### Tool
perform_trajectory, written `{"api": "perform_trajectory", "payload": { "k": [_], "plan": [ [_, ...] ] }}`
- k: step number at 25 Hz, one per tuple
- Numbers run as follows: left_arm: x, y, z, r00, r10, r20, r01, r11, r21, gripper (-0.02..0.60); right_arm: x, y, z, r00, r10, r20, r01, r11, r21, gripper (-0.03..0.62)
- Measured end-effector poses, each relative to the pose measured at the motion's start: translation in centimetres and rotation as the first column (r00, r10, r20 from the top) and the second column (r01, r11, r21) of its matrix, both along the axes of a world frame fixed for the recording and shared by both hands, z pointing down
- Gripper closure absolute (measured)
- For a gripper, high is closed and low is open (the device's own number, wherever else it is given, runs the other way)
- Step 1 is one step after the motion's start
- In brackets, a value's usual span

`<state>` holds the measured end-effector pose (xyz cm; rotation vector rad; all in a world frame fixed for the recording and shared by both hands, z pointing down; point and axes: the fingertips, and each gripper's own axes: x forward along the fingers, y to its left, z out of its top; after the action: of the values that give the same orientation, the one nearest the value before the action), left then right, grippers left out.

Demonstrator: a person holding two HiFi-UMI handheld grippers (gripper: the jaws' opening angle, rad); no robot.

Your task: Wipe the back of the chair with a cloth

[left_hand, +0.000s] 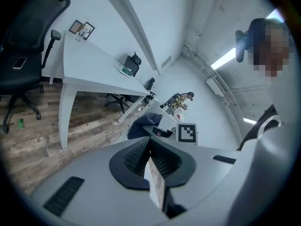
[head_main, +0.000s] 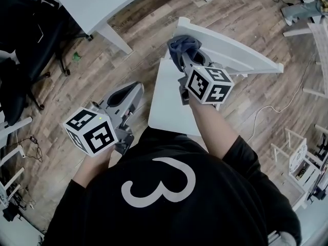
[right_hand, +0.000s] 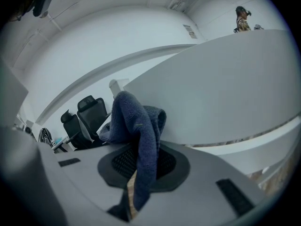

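The right gripper (head_main: 187, 56) has its fingers closed on a dark blue cloth (head_main: 180, 44). In the right gripper view the cloth (right_hand: 137, 126) is pinched between them, with most of it bunched above and one tail hanging down. The cloth is at one end of the white chair back (head_main: 237, 49), near the top edge, and it seems to touch the panel, though I cannot be sure of the contact. The left gripper (head_main: 132, 92) hangs well apart, beside the chair seat (head_main: 165, 104) and over the wooden floor (head_main: 128, 40); its fingers are nearly together, with only a thin slit between them and nothing inside. I judge that the wiping is at one end of a stroke, because the wide part of the back lies to the other side. To do this step well, the bunched part of the cloth, not the hard fingers, should press on the panel, and the stroke should go along the length of the back with even pressure, then return a little lower. The chair may slide or tip under the push, so the free left gripper could steady the seat
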<state>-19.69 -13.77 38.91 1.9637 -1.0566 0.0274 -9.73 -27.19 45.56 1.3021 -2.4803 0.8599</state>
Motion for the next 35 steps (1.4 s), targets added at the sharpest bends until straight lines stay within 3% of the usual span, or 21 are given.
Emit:
{"api": "perform_trajectory", "payload": {
  "k": [19,25,35],
  "plan": [
    [1.7,0.4,-0.2,1.000,0.016,0.015,-0.016,1.000,0.000,0.568,2.3,-0.2,0.7,0.998,0.064,0.004,-0.064,0.998,-0.015,0.542],
    [4.2,0.6,0.0,0.998,0.055,0.016,-0.055,0.998,-0.007,0.568,4.7,-0.1,0.6,0.997,0.070,-0.013,-0.070,0.998,-0.004,0.542],
    [9.8,0.8,-0.3,0.989,0.148,0.004,-0.148,0.989,-0.006,0.568,11.4,0.4,0.5,0.988,0.153,-0.020,-0.154,0.988,-0.010,0.542]
  ]
}}
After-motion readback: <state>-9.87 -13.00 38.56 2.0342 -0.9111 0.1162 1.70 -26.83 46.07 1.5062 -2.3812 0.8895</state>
